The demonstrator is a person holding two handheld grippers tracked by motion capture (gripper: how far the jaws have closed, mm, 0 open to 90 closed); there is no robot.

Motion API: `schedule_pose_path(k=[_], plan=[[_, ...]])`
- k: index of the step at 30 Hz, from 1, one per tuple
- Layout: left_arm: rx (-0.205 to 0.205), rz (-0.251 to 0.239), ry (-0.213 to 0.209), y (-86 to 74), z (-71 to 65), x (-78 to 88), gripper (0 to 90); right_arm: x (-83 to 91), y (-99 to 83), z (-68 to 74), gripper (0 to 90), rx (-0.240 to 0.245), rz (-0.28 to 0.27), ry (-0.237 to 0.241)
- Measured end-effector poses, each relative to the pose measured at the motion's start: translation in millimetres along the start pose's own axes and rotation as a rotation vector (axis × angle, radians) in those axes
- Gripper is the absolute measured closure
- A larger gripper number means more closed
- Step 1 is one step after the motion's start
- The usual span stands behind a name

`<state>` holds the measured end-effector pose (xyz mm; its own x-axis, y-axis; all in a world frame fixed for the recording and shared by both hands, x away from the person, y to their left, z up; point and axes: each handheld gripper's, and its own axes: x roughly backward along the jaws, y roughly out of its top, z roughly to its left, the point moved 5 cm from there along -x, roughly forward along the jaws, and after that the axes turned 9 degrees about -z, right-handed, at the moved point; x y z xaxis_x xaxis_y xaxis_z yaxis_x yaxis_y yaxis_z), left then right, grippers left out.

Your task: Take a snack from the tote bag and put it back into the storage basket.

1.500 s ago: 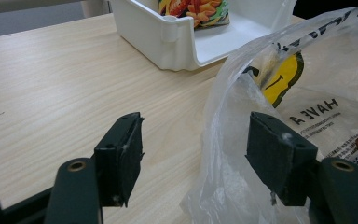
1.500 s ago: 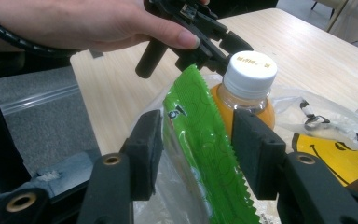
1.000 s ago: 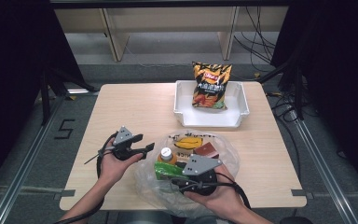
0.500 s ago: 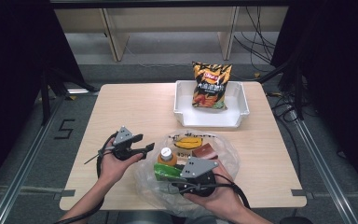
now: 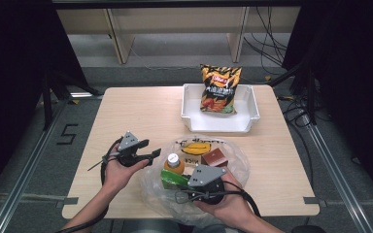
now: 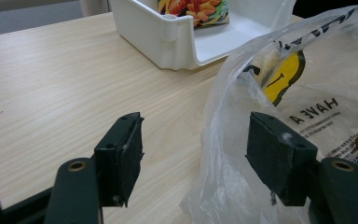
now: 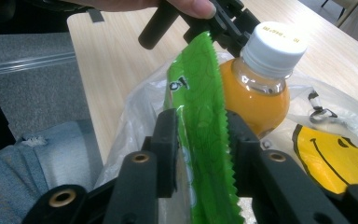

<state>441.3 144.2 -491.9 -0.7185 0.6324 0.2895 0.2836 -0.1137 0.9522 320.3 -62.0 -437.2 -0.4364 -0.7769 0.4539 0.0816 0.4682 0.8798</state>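
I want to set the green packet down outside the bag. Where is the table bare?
Bare wood lies left of the white tray, beyond the left gripper, and right of the plastic bag toward the table edge. Crowded: inside the bag, around the orange bottle and brown box.

Bare tabletop [image 5: 141, 109] left of white bin [image 5: 221, 124]; plastic bag [image 5: 233, 160] crowding the front.

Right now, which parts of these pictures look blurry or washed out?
Right gripper view: the green packet between the tongs is soft, the orange bottle sharper. Left gripper view: the white tray is overexposed and the plastic bag hazy. High view: dark edges.
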Motion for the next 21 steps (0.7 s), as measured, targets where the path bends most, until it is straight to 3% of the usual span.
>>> schedule_pose_path(k=[5,15,21], plan=[[0.001,0.000,0.000,0.1,0.0,-0.1,35.5,0.6,-0.8,0.9,74.5,-0.039,0.004,0.000],[0.002,0.001,-0.002,-0.3,-0.3,-0.4,35.5,0.2,0.1,-2.8,82.6,-0.015,-0.013,0.001],[0.008,0.001,-0.004,-0.7,-0.9,-1.0,35.5,2.3,1.4,-3.9,87.6,-0.026,-0.025,0.001]])
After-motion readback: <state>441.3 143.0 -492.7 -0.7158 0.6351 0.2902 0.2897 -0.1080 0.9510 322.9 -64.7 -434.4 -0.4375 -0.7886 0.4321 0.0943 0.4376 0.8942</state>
